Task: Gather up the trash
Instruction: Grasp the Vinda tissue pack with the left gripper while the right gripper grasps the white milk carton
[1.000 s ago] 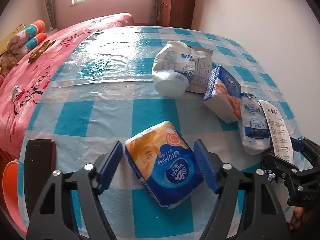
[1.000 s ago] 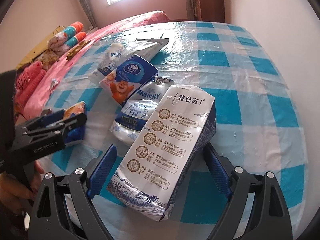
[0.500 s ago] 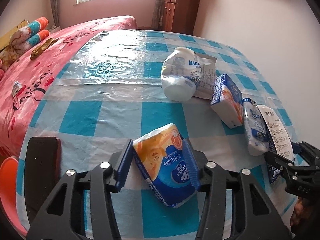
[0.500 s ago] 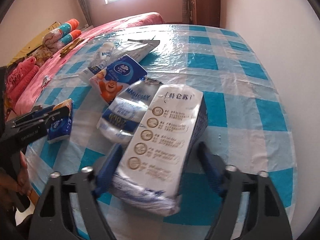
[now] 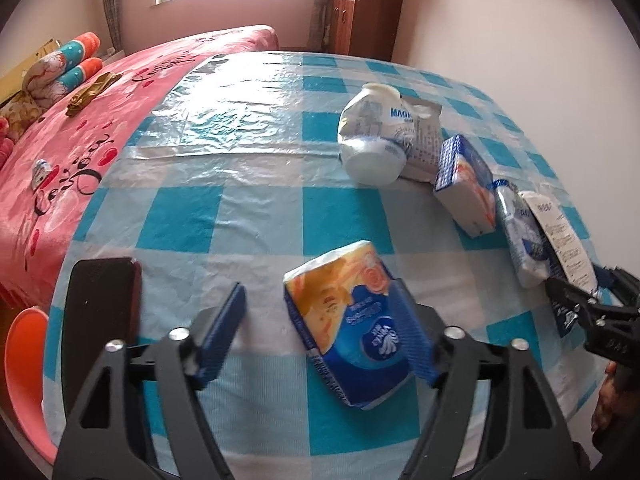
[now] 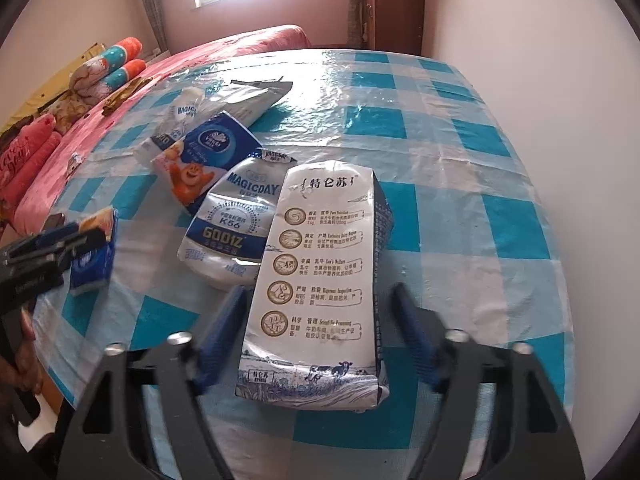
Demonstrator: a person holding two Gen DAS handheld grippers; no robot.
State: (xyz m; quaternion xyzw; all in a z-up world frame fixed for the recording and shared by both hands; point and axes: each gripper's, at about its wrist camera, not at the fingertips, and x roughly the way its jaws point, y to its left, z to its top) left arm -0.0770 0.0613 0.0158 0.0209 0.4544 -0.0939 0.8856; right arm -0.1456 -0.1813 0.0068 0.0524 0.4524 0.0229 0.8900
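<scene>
While both sit over the desk
Left gripper: fingers opening, tissue pack between, unheld
Right gripper: fingers opening around milk carton

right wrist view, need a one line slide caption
Right claw opening around a white milk carton on the blue checked table, beside a Magicday pouch.

A glossy, crinkled clear plastic sheet covers the blue-check tablecloth and catches window glare at 12 o'clock. The tissue pack wears shiny printed film. The milk carton looks like smooth coated paper, dented. The yogurt pouch is soft, wrinkled plastic. The bedspread at 9 o'clock is satiny cloth; the cabinet is polished wood.
</scene>
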